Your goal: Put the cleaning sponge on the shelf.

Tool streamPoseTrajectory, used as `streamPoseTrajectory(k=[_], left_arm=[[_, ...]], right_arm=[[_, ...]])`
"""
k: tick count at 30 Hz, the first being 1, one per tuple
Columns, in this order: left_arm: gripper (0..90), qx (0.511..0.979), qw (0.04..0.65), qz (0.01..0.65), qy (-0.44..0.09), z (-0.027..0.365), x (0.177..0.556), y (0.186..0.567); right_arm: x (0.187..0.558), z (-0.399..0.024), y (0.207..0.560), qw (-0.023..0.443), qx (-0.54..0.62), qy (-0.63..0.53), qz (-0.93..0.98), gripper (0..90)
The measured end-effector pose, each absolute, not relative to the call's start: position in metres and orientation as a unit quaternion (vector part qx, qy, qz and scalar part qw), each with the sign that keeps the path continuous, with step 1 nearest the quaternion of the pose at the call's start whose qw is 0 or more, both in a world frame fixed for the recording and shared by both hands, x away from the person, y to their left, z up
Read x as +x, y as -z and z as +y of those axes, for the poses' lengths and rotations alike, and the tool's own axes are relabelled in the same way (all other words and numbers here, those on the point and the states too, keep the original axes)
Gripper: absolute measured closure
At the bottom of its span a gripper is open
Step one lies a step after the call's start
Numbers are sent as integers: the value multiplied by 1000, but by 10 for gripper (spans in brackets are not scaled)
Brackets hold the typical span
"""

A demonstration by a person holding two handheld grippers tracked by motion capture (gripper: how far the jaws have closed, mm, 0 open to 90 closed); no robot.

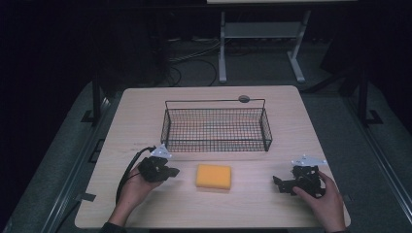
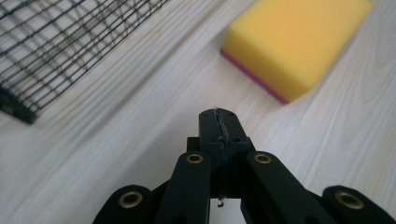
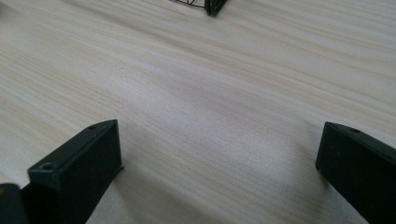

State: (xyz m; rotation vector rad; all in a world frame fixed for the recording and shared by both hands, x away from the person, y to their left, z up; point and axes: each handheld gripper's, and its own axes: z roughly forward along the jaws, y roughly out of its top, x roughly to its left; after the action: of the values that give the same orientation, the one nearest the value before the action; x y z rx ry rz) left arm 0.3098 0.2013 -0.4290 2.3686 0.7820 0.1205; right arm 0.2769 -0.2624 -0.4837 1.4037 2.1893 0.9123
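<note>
Sponge on the table, both grippers off it.
My left gripper (image 2: 218, 122) has its jaws pressed together on nothing, pointing at the yellow sponge (image 1: 213, 176) just ahead, not touching. My right gripper (image 3: 219, 154) rests with jaws spread wide over bare table (image 1: 145, 111), well apart from the sponge. The wire basket (image 1: 216, 127) stands just behind the sponge.

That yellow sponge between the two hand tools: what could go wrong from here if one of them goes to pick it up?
The left gripper has its jaws shut, so it would likely just shove the sponge along the table unless it opens first. The wire basket stands close behind, so a careless lift might catch its rim.
</note>
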Motion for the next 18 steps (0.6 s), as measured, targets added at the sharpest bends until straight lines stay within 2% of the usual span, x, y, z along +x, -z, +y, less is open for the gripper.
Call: streamPoseTrajectory(k=[18], left_arm=[[897,903,326,276,-41,171,332,425]], right_arm=[[277,-263,484,192,499,-325,780,0]])
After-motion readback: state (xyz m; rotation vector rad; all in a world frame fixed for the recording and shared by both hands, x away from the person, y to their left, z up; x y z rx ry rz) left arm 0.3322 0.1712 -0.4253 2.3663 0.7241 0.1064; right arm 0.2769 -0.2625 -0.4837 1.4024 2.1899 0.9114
